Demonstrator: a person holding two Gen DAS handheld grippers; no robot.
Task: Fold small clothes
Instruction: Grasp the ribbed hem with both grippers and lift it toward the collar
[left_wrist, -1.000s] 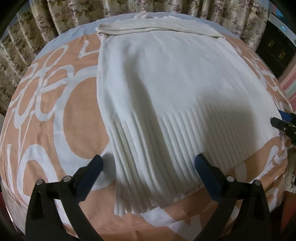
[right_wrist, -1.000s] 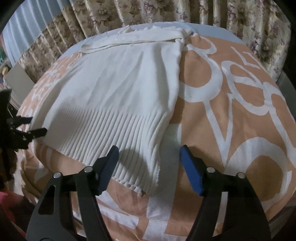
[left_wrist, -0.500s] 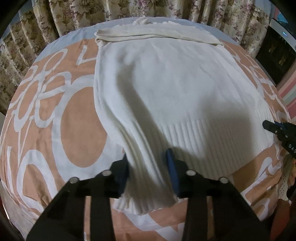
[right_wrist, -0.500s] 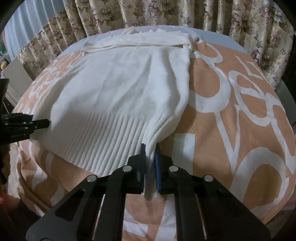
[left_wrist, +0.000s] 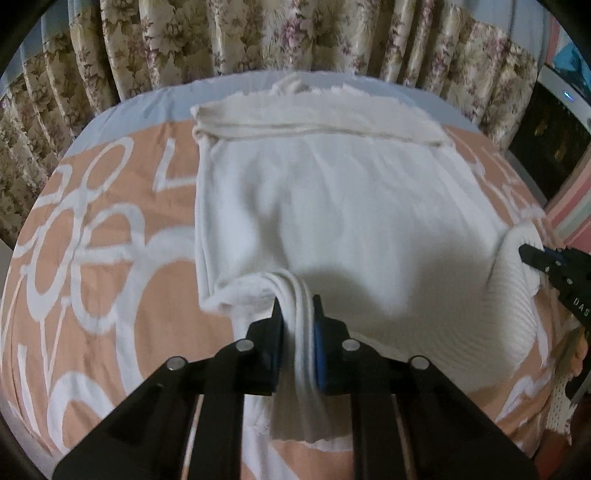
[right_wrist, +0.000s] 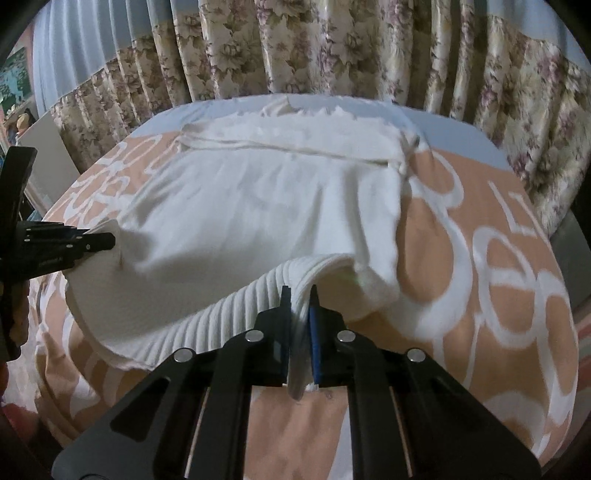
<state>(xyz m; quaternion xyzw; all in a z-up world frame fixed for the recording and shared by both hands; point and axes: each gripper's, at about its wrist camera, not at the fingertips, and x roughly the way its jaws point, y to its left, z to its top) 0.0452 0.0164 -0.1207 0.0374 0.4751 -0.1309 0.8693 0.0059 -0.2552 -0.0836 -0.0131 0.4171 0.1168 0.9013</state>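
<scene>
A white knit sweater (left_wrist: 343, 206) lies on the orange-and-white patterned bed cover, its sleeves folded across the far end (left_wrist: 317, 118). My left gripper (left_wrist: 297, 306) is shut on the ribbed hem's left corner, bunched between the pads and lifted. My right gripper (right_wrist: 299, 293) is shut on the hem's right corner (right_wrist: 295, 275), also lifted. The sweater (right_wrist: 258, 206) sags between the two grips. Each gripper shows at the other view's edge: the right one (left_wrist: 532, 254) and the left one (right_wrist: 99, 240).
The bed cover (left_wrist: 110, 258) spreads to both sides of the sweater (right_wrist: 480, 258). Floral curtains (left_wrist: 295, 33) hang close behind the far edge. A dark cabinet (left_wrist: 546, 147) stands at the far right.
Both grippers went from open around the hem to shut on it, then lifted the hem corners and carried them toward the far end.
</scene>
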